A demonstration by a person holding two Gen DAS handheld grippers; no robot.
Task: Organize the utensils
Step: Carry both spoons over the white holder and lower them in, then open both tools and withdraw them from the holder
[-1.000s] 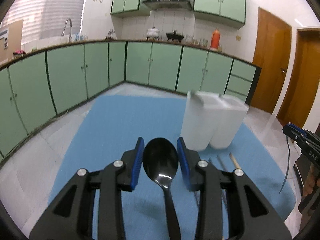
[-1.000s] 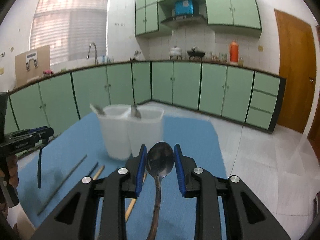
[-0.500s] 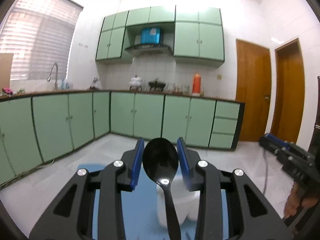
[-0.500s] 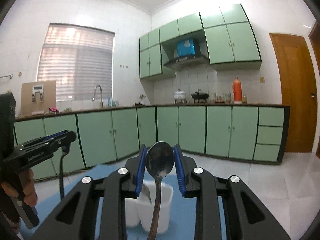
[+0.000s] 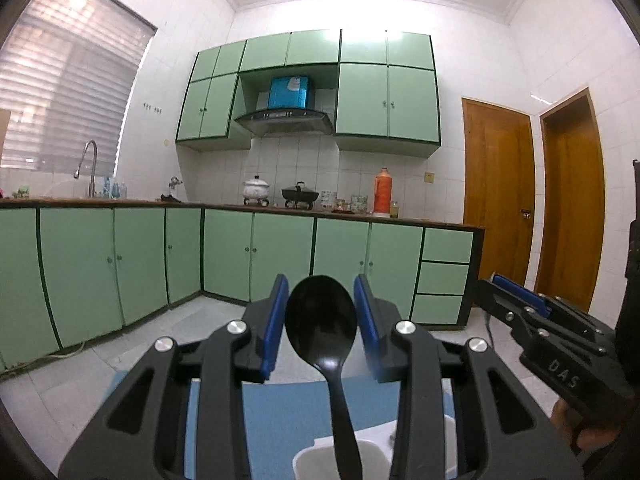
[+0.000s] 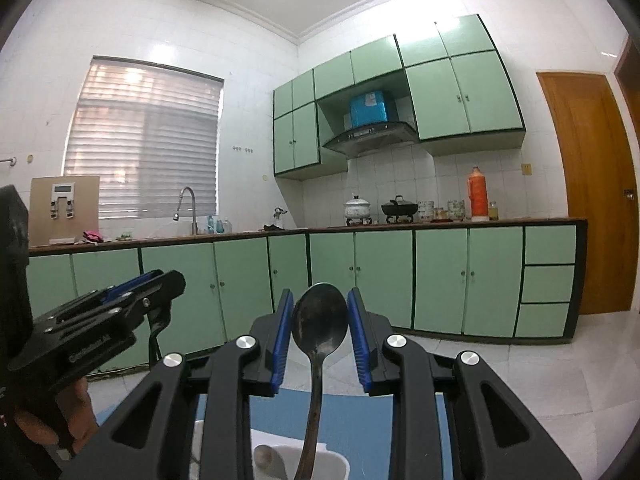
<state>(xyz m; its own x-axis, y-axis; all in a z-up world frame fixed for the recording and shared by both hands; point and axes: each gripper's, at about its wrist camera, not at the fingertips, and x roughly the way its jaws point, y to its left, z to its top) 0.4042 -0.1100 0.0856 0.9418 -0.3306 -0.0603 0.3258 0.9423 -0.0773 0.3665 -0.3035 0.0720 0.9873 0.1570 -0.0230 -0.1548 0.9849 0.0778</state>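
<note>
Jaws of the left gripper (image 5: 321,320) are closed on a black spoon (image 5: 322,322), bowl forward between the blue pads and handle running back toward the camera. Jaws of the right gripper (image 6: 320,330) are clamped on a tarnished metal spoon (image 6: 319,326) in the same orientation. Both grippers point level toward the green cabinets (image 5: 256,256); a white utensil holder (image 6: 286,460) stands on the blue mat (image 5: 288,412) below them (only its rim is visible).

Two spoons showed: one black plastic spoon (image 5: 321,320) and one metal spoon (image 6: 319,318). Below them stood one white two-compartment utensil holder (image 6: 332,458). Two grippers were counted.
</note>
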